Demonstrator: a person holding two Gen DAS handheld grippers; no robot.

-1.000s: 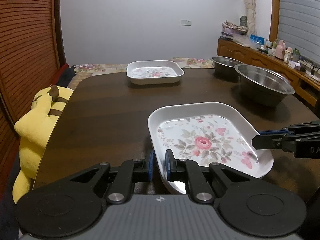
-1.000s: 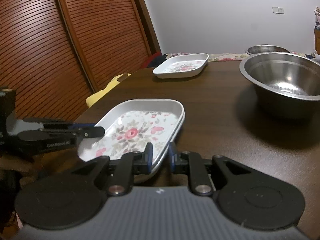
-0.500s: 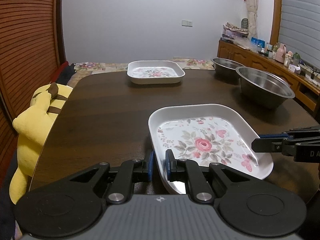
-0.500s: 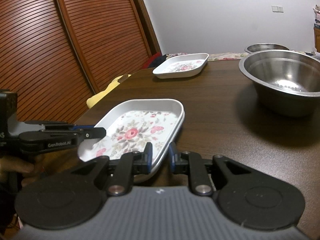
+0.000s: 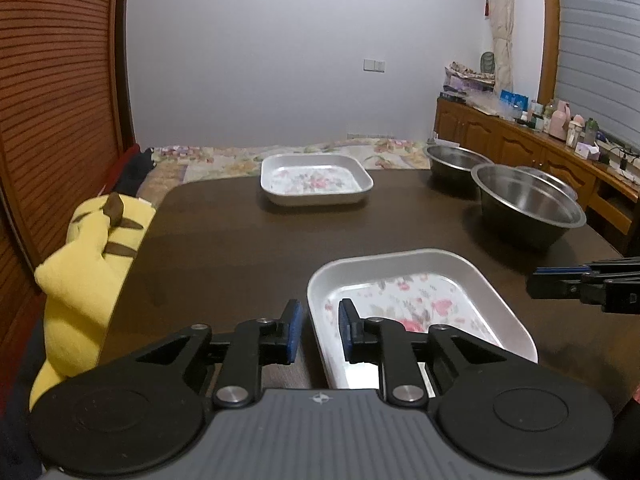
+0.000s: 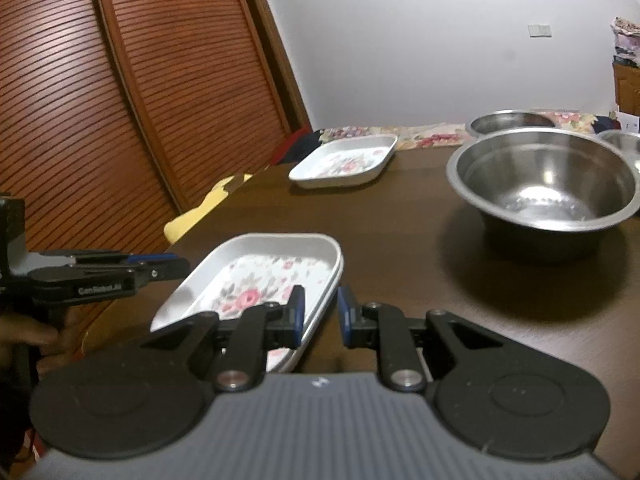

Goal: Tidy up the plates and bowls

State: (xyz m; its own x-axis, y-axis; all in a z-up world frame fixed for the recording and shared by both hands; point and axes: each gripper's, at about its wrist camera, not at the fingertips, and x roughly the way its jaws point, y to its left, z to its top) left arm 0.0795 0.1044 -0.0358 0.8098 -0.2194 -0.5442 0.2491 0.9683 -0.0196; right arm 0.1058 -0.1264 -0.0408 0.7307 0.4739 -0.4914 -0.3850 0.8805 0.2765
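Both tongs, left (image 5: 318,330) and right (image 6: 320,316), are held narrowly parted astride opposite rims of the floral plate (image 5: 416,304), gripping nothing, presumably for a two-sided lift off the counter (image 5: 240,248).

Two white floral plates (image 5: 416,304) (image 5: 316,178) flat, well apart; three steel bowls (image 5: 528,204) upright at table's right.
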